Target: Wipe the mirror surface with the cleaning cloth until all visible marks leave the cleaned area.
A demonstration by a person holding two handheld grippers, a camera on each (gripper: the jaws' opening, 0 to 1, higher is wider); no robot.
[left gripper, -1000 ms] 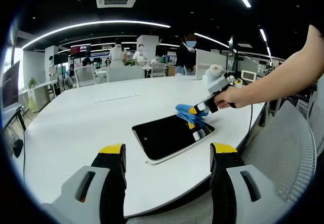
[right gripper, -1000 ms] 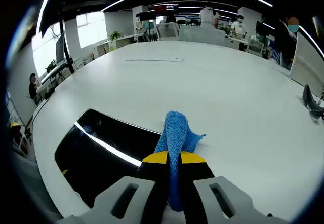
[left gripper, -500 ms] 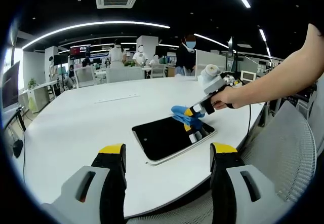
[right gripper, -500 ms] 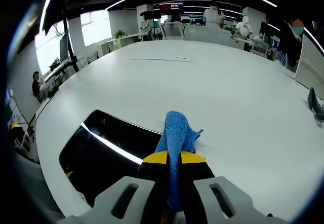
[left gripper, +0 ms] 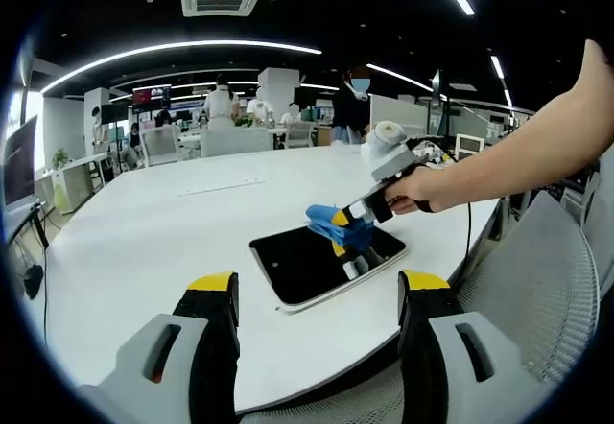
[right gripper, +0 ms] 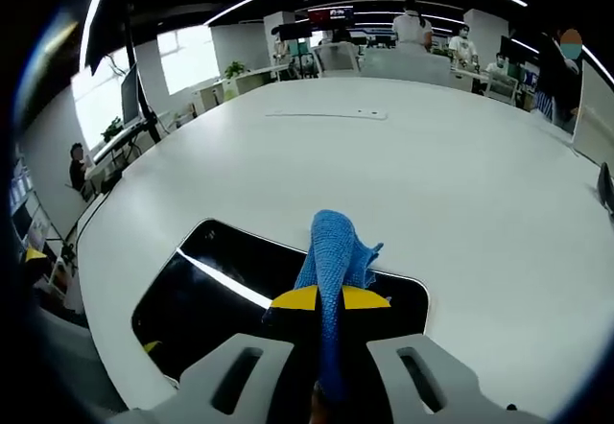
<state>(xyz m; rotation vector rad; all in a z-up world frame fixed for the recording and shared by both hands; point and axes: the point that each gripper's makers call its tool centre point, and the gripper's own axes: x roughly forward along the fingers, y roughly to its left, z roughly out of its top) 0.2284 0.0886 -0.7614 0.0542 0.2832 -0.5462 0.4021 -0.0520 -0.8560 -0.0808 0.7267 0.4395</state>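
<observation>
A dark mirror (left gripper: 317, 259) with a white rim lies flat on the white table (left gripper: 144, 232), near its front edge. My right gripper (left gripper: 342, 229) reaches in from the right, held by a hand, and is shut on a blue cleaning cloth (left gripper: 331, 223) that hangs over the mirror's far right part. In the right gripper view the cloth (right gripper: 333, 256) sticks out between the yellow-tipped fingers of my right gripper (right gripper: 329, 298) over the mirror (right gripper: 221, 285), which reflects a ceiling light. My left gripper (left gripper: 318, 288) stands open in front of the table edge, short of the mirror.
A mesh chair (left gripper: 552, 280) stands right of the table. A thin white strip (left gripper: 222, 186) lies mid-table. Several people (left gripper: 351, 98) and desks are in the far background. A monitor (left gripper: 21, 160) is at the far left.
My right gripper has slid the cloth leftward across the mirror, from beside its right edge to over the glass. The left gripper has not moved.
</observation>
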